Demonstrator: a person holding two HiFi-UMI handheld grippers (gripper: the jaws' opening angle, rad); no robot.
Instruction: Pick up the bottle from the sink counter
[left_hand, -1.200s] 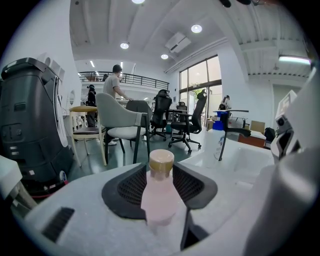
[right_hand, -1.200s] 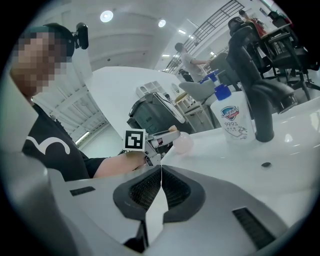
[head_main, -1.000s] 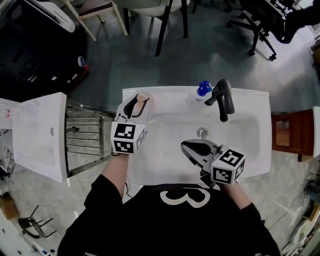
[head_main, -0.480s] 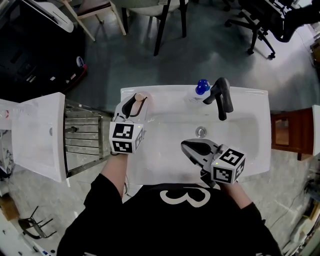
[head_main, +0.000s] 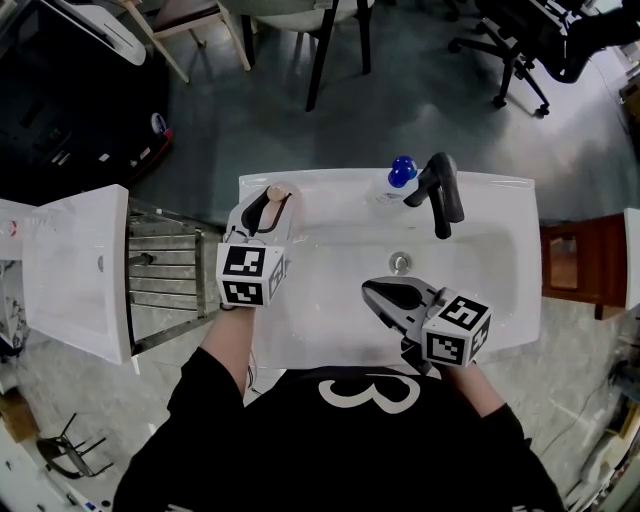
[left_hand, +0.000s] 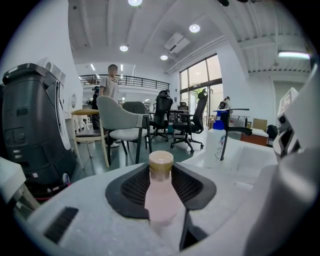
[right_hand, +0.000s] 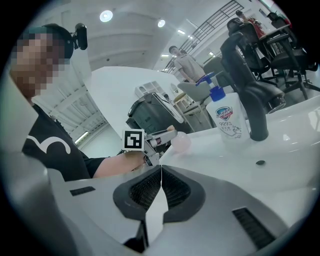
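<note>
A small pink bottle (head_main: 277, 194) with a tan cap is upright over the back left corner of the white sink counter (head_main: 330, 188). My left gripper (head_main: 267, 208) is shut on the bottle (left_hand: 161, 195), one pad on each side of its body. I cannot tell whether its base still touches the counter. From the right gripper view the bottle (right_hand: 180, 142) shows at the tip of the left gripper (right_hand: 165, 135). My right gripper (head_main: 376, 293) hangs over the front of the basin, shut (right_hand: 161, 184), with nothing between its pads.
A white soap dispenser (head_main: 397, 178) with a blue pump stands beside the black faucet (head_main: 443, 192) at the back of the sink. The drain (head_main: 400, 263) lies in the basin's middle. A white cabinet (head_main: 75, 265) and a metal rack (head_main: 170, 275) stand to the left. Chairs stand beyond.
Neither gripper has moved relative to the sink; only the head view has shifted slightly. The left gripper's hold on the bottle is the same.
</note>
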